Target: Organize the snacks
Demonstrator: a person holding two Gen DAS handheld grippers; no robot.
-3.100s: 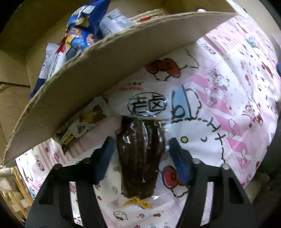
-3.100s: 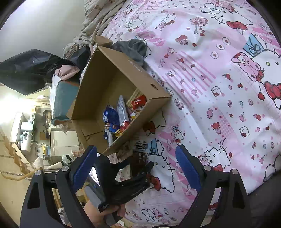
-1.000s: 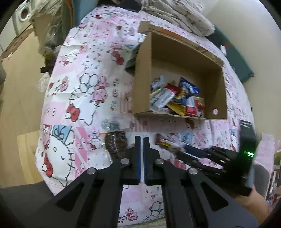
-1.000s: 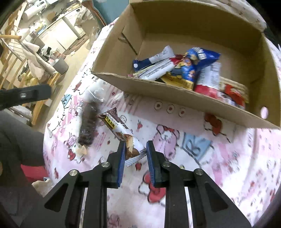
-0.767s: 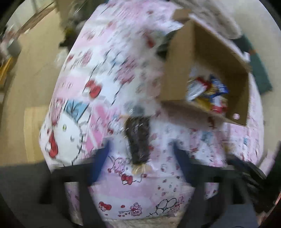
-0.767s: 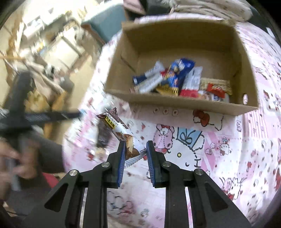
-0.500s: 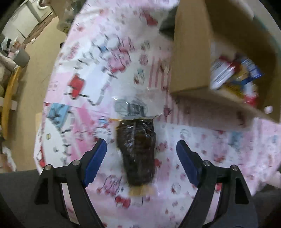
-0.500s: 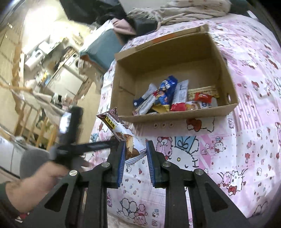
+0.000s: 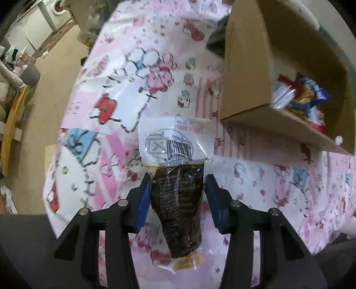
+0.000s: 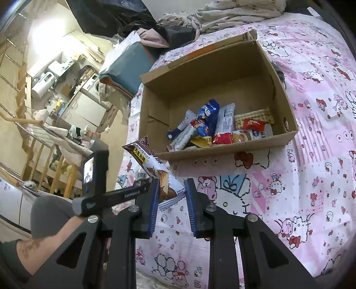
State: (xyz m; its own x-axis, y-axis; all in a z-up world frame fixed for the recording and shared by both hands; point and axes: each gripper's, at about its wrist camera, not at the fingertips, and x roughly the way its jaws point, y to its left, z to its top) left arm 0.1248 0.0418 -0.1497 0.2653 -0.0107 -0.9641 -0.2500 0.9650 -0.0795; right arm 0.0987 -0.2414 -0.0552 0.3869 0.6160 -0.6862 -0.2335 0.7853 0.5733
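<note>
A clear packet of dark brown snack (image 9: 178, 200) with a barcode label lies on the pink cartoon-print bedcover (image 9: 124, 93). My left gripper (image 9: 176, 189) is open, its blue pads on either side of the packet's dark part. My right gripper (image 10: 171, 193) is shut on a brown-and-white chocolate bar wrapper (image 10: 153, 166), held in the air in front of the cardboard box (image 10: 222, 153). The box holds several snack packets (image 10: 213, 129). It also shows in the left wrist view (image 9: 244, 66) at the upper right.
The left gripper and the hand holding it (image 10: 93, 195) show at the left of the right wrist view. Bedding and clothes (image 10: 200, 20) are piled behind the box. The bed's edge drops to a wooden floor (image 9: 44, 84) on the left.
My left gripper opened and came down around the dark snack packet. My right gripper lifted the chocolate bar up and away from the bedcover; the box now looks farther off.
</note>
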